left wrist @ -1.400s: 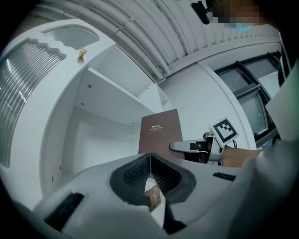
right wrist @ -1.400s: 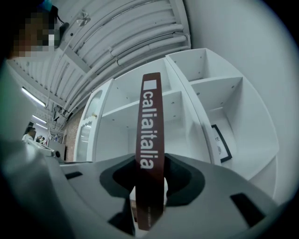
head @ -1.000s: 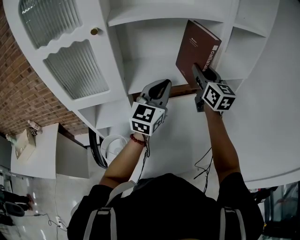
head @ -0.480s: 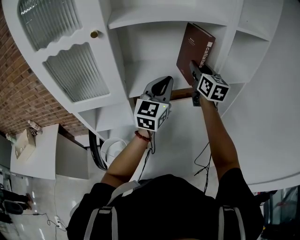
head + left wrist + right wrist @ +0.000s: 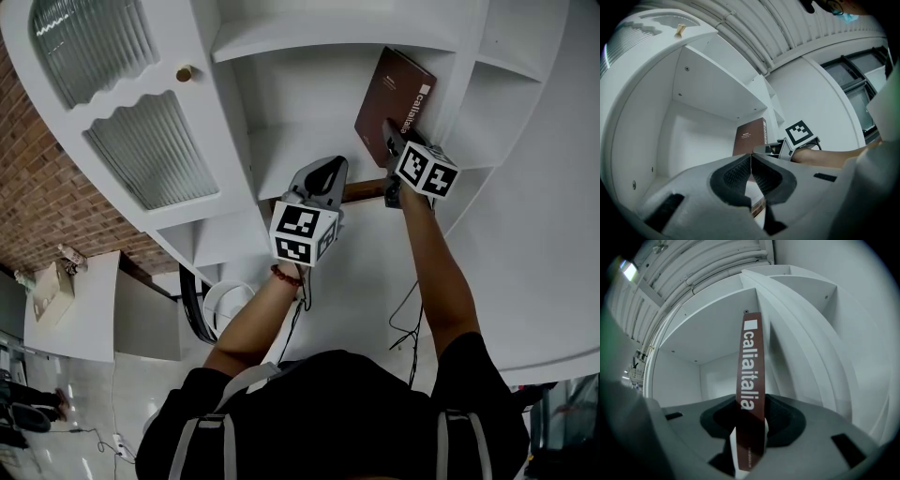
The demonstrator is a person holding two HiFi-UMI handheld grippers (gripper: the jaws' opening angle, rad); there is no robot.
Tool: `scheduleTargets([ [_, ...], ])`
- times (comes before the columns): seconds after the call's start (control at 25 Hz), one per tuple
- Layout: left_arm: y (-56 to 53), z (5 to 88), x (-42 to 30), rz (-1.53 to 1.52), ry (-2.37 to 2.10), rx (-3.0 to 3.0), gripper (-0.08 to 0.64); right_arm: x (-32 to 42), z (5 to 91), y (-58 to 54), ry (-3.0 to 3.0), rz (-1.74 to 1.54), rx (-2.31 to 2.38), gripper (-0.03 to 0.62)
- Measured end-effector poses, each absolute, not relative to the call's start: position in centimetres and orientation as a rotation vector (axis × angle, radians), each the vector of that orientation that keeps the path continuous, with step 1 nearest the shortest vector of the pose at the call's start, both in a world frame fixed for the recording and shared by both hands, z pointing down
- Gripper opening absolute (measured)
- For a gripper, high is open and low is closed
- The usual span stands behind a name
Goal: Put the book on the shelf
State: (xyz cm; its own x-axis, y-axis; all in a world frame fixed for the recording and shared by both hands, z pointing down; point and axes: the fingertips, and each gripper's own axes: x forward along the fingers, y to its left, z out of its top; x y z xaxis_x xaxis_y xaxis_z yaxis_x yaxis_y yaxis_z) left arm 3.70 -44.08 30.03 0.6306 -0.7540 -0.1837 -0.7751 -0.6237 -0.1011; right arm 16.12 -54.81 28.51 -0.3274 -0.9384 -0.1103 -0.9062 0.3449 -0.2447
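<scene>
A brown book (image 5: 398, 98) with white lettering on its spine (image 5: 751, 371) stands upright in the white shelf compartment (image 5: 291, 141), close to its right wall. My right gripper (image 5: 392, 142) is shut on the lower part of the spine, pads on both covers (image 5: 750, 427). My left gripper (image 5: 323, 171) hovers at the compartment's front edge, left of the book, shut with nothing in it (image 5: 751, 161). In the left gripper view the book (image 5: 751, 136) and the right gripper (image 5: 776, 147) show beyond my closed jaws.
A cabinet door with ribbed glass panes (image 5: 141, 141) and a small knob (image 5: 185, 72) is left of the compartment. A narrower shelf bay (image 5: 511, 103) lies to the right. A wooden strip (image 5: 364, 190) runs along the shelf front.
The right gripper has carried the book deeper into the compartment and rolled it a little more upright. The left gripper has edged slightly toward the shelf.
</scene>
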Motion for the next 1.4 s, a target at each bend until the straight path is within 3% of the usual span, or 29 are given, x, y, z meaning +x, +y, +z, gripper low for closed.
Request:
scheduleTargets([
  [1.4, -41.2, 31.6, 2.2, 0.183, 1.355, -2.711, 0.020, 18.3, 29.6, -48.3, 2.375, -0.100, -1.702, 0.172],
])
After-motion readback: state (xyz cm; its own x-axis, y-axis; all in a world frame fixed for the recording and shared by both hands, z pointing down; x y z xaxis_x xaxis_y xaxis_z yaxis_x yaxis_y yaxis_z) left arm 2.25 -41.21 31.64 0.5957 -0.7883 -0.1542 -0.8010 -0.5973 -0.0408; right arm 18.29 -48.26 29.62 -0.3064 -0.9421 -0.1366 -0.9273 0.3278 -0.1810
